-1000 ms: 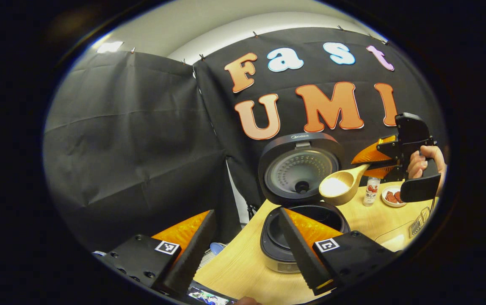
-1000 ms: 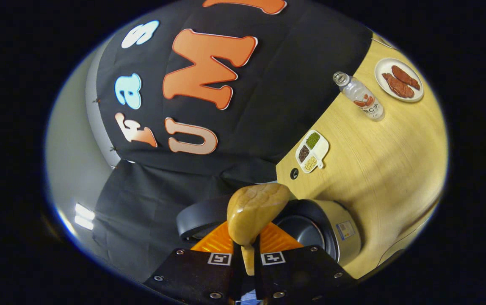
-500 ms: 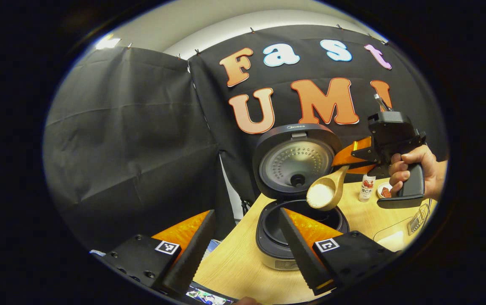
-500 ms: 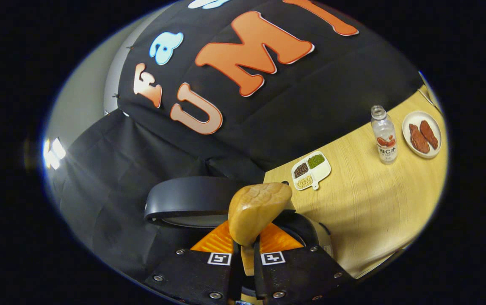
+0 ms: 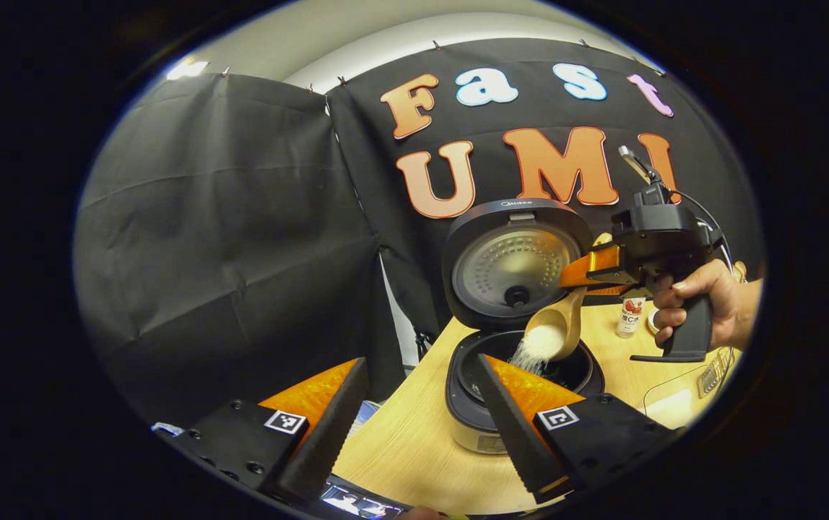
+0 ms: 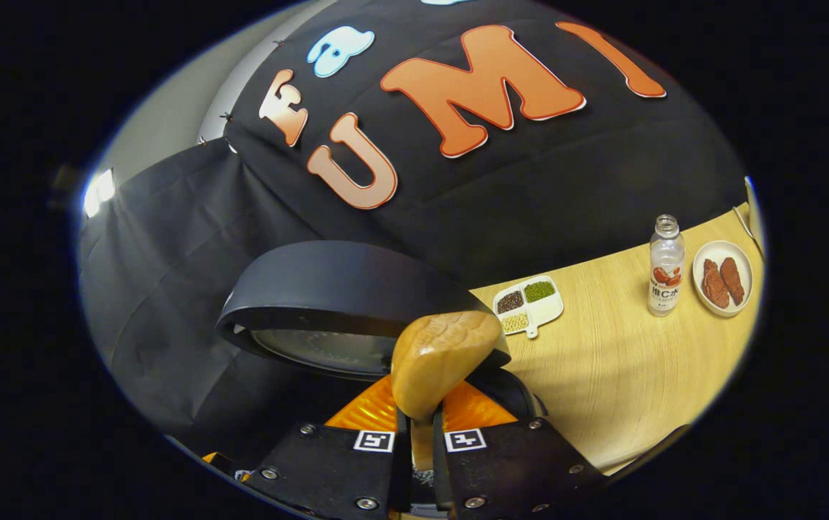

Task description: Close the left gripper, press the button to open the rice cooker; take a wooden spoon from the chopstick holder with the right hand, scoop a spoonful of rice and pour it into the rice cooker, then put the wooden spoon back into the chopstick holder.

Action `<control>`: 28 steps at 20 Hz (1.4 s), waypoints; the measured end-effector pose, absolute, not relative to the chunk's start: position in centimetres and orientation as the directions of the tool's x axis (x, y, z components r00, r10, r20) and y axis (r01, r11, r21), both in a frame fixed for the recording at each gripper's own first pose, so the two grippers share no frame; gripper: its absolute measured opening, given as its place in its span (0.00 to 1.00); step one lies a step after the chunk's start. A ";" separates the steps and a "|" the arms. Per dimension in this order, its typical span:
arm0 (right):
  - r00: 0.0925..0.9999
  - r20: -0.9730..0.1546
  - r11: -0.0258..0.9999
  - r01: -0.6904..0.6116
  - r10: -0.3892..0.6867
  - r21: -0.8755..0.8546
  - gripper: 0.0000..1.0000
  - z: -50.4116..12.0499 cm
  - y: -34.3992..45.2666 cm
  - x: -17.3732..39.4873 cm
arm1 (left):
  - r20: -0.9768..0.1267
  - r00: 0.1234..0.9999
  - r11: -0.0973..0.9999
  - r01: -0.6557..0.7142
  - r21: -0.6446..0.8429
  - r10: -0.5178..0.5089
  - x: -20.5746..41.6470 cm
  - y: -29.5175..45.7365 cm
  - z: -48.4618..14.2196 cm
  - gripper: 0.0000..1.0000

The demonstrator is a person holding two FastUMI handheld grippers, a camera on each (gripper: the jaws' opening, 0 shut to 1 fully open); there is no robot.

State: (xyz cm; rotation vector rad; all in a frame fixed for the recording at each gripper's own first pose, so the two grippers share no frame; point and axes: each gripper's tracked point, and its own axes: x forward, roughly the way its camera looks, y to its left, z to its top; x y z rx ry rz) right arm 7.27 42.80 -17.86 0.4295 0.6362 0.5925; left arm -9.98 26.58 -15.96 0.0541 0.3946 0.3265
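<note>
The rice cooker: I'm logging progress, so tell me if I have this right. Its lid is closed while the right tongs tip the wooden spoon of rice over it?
Not quite. The rice cooker lid stands open, as the left gripper view shows. The rest holds: the right tongs tip the wooden spoon, and rice spills into the pot.

place: staged recording booth | cues: pinned black cloth wall [image 5: 227,238]; light wooden table [image 6: 624,375] with kitchen props; plain white wall [image 5: 357,36] above
</note>
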 end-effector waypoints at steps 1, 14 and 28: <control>0.658 -0.417 0.757 -0.390 0.627 0.523 0.11 -17.6 42.9 7.2 | -0.372 0.871 0.947 -0.301 0.115 0.322 -9.9 26.5 -16.1 1.00; 0.664 -0.361 0.756 -0.588 0.655 0.289 0.11 -15.8 44.5 5.8 | -0.378 0.870 0.948 -0.283 0.143 0.316 -10.0 26.0 -16.8 1.00; 0.640 -0.358 0.698 -0.715 0.680 0.048 0.11 -16.2 46.0 4.5 | -0.375 0.866 0.944 -0.294 0.153 0.330 -10.6 26.2 -16.9 0.94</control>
